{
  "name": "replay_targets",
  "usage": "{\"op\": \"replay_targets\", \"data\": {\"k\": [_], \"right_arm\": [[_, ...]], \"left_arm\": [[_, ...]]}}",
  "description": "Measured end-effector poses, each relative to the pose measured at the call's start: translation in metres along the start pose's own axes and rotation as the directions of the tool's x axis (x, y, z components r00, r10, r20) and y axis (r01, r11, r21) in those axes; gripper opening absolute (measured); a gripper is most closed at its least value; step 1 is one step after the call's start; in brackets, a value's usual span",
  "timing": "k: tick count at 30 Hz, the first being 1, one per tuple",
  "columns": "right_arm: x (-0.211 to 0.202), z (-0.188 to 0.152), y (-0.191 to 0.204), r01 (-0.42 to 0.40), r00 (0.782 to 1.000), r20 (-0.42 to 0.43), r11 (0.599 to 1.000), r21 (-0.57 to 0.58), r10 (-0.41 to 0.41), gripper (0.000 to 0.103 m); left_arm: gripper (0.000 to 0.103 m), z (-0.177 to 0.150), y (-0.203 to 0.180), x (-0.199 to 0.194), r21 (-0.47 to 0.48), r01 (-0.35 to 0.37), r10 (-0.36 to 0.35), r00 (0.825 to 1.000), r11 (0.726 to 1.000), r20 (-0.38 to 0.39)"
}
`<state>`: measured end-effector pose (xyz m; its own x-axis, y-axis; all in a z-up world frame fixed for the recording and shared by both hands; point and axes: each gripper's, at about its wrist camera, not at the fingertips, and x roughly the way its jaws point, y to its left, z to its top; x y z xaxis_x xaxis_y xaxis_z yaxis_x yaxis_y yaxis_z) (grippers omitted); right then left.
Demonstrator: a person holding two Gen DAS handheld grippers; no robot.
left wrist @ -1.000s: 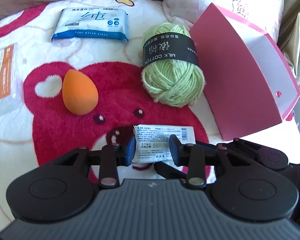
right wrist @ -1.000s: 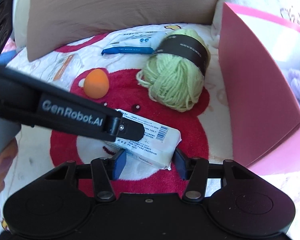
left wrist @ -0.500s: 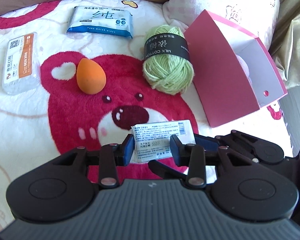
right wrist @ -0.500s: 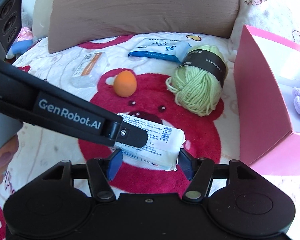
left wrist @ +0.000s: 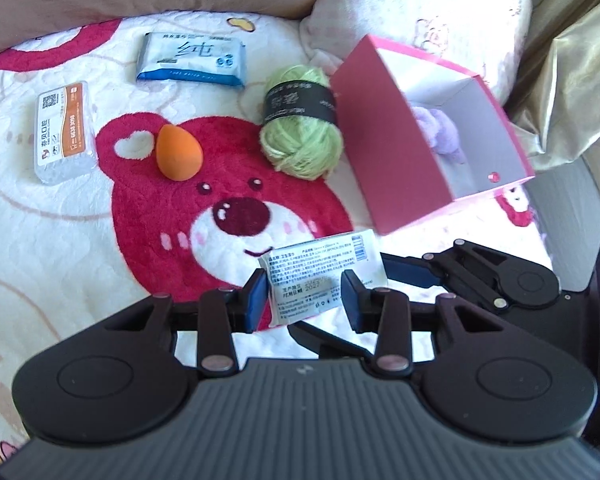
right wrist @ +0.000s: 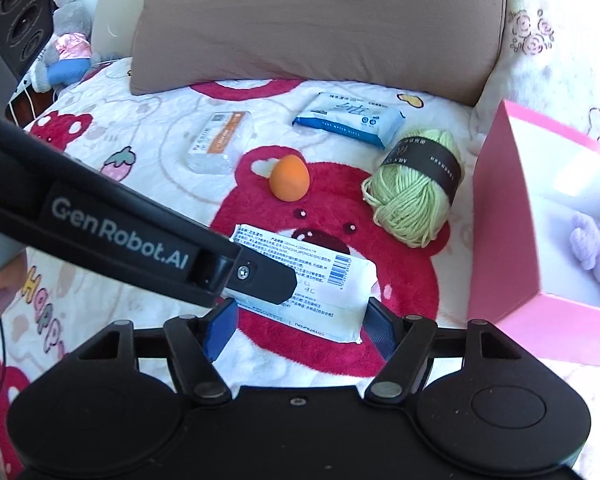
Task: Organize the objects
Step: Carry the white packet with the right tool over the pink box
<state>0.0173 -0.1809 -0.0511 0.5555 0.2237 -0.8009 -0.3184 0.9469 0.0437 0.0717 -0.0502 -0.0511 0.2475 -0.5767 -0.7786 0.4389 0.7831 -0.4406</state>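
We see L gripper [left wrist: 305,295] clamped on white tissue pack [left wrist: 320,270], lifted above bed blanket [left wrist: 60,240]. R gripper [right wrist: 298,326] jaws just been opening, pack between, pads apart. Next: carry w/ L only, keep level, release low inside pink box [left wrist: 384,152] near right edge.

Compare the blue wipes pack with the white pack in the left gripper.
The blue wipes pack lies flat on the blanket; the white pack is held off it, shut in the left gripper. The blue one shows big characters, the white one fine print and a barcode. Both are soft, flat packets.
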Motion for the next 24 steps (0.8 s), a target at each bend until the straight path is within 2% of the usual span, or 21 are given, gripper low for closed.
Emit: {"op": "replay_targets", "data": {"k": [7,14,24], "right_arm": [[-0.031,0.009,-0.004,-0.009,0.999,-0.032,1.0,0.014,0.009,0.076],[-0.064,0.01,-0.011,-0.002,1.0,-0.026,0.999,0.046,0.003,0.076],[-0.108,0.012,-0.034,0.02,1.0,-0.014,0.998,0.064,-0.019,0.076]], "left_arm": [[0.037,0.0,-0.026,-0.023,0.046,0.012,-0.012,1.0,0.999,-0.003],[0.037,0.005,-0.057,-0.044,0.088,0.036,-0.035,0.999,0.996,-0.013],[0.037,0.02,-0.096,-0.052,0.114,0.079,-0.073,0.996,0.99,-0.052]]}}
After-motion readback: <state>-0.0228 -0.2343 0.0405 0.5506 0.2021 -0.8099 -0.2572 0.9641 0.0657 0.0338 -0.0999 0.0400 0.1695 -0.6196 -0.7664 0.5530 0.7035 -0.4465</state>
